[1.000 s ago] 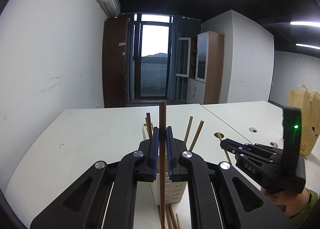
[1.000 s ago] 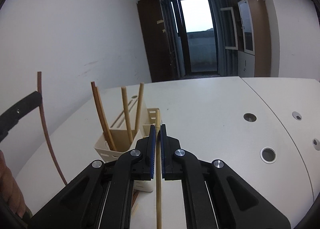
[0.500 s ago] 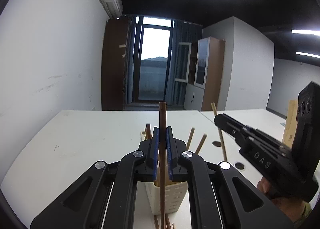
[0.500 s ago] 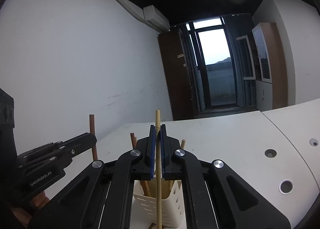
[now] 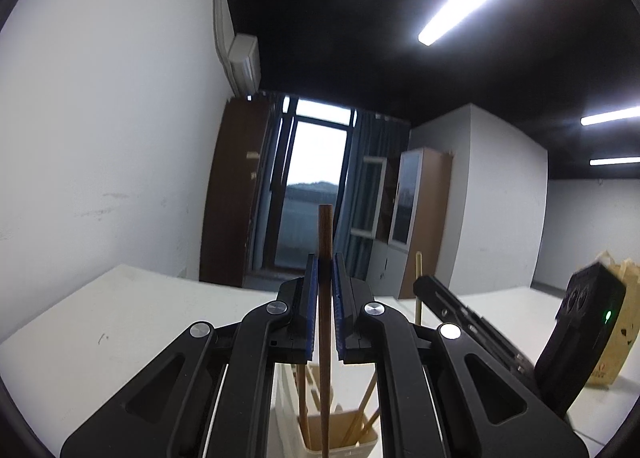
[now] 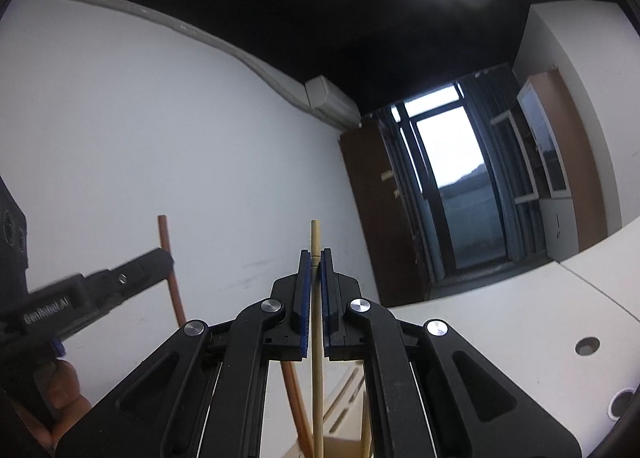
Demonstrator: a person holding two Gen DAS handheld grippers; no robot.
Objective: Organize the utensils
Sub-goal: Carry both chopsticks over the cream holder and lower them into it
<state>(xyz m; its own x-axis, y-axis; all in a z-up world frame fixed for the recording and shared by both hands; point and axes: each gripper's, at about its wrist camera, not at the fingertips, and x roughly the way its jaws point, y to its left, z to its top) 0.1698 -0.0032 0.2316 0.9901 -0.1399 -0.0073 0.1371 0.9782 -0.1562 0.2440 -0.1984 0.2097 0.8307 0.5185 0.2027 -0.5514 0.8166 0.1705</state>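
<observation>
My left gripper (image 5: pixel 325 258) is shut on a dark brown chopstick (image 5: pixel 325 234) held upright, its lower end reaching down into the cream utensil holder (image 5: pixel 362 444) just below. That holder has several chopsticks in it. My right gripper (image 6: pixel 315 254) is shut on a light bamboo chopstick (image 6: pixel 315 236), also upright, above the same holder (image 6: pixel 340 448). In the left wrist view the right gripper (image 5: pixel 420 282) shows at right with its bamboo stick (image 5: pixel 418 270). The right wrist view shows the left gripper (image 6: pixel 160 260) at left with the brown stick (image 6: pixel 164 230).
A white table (image 5: pixel 100 322) carries the holder; round cable holes (image 6: pixel 587 345) dot it at right. A brown paper bag (image 5: pixel 616 350) stands at far right. A person's hand (image 6: pixel 60 390) grips the left tool. Wall, window and cabinets lie behind.
Both grippers have tilted upward, the right one rising, so the table and holder have dropped low in both views. Each keeps its chopstick clamped.
</observation>
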